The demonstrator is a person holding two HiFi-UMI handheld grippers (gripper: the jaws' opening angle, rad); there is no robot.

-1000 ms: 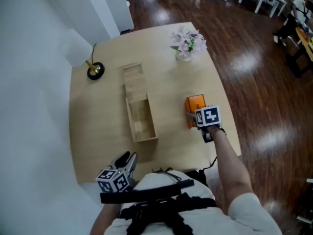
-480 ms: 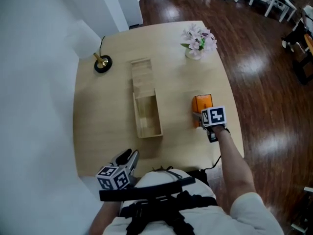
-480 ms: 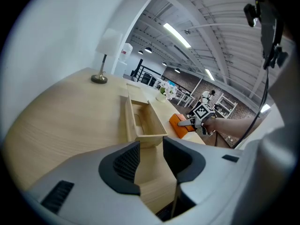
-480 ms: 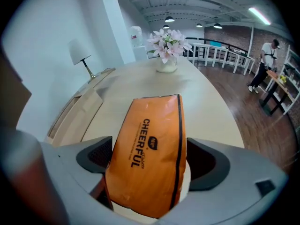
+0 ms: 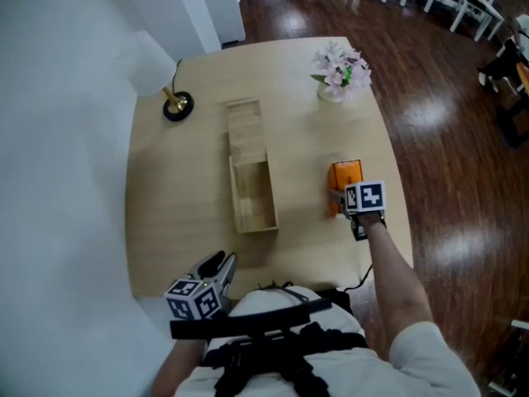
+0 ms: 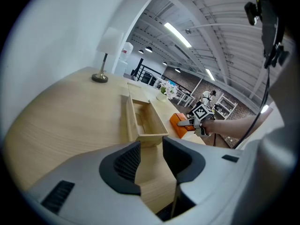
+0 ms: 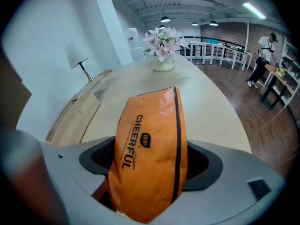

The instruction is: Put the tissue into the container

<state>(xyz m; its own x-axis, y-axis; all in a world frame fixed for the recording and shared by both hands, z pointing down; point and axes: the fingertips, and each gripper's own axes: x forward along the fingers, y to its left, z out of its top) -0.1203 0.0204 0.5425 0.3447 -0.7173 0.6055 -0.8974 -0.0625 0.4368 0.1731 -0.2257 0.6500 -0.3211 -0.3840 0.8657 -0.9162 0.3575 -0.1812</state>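
Observation:
An orange tissue pack (image 5: 345,174) lies on the round wooden table (image 5: 173,188), right of a long open wooden box (image 5: 273,198). My right gripper (image 5: 339,195) reaches around the pack's near end. In the right gripper view the pack (image 7: 150,125) fills the gap between the jaws of that gripper (image 7: 150,162), which are closing; a slim gap still shows at the right pad. My left gripper (image 5: 219,267) hangs at the table's near edge. Its jaws (image 6: 151,161) are open with nothing between them and point toward the box (image 6: 145,137).
The box's lid (image 5: 246,126) lies just beyond it. A small lamp (image 5: 175,104) stands at the far left, a vase of flowers (image 5: 339,69) at the far right. Dark wooden floor (image 5: 446,139) surrounds the table. A person (image 7: 265,55) stands far off.
The head view has shifted a little, so the table sits further right. The right gripper stays around the tissue pack. The left gripper has not moved.

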